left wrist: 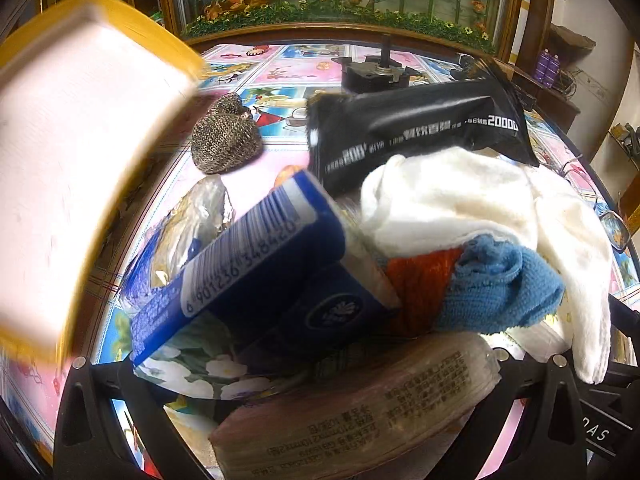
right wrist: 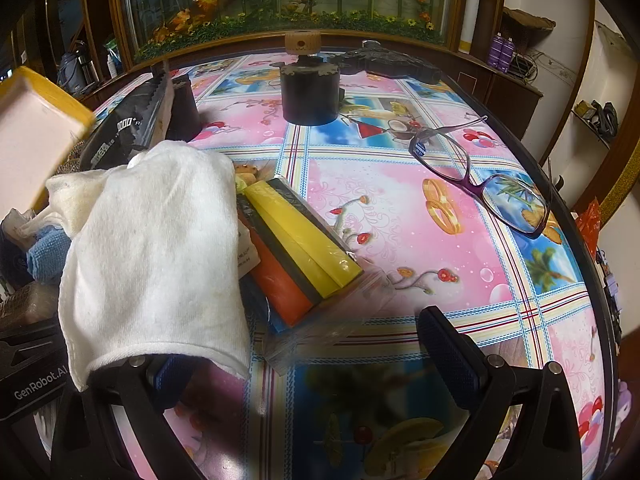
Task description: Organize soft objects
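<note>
The right gripper (right wrist: 320,364) stood open over the patterned table (right wrist: 400,208), nothing between its fingers. A white cloth (right wrist: 160,248) draped over its left finger at 9 o'clock, touching it. A pack of sponges (right wrist: 296,248) lay just beyond, toward 11 o'clock. Spectacles (right wrist: 480,176) lay at 1 o'clock, well apart. The left gripper (left wrist: 320,396) had a wrapped pack (left wrist: 360,408) between its fingers; contact could not be told. Ahead at 12 o'clock sat the blue box (left wrist: 256,264) and a blue cloth (left wrist: 500,284).

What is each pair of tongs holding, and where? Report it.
Right tongs: nothing gripped; white towel drapes one finger. Left tongs: wrapped pack between them, grip unclear.
</note>
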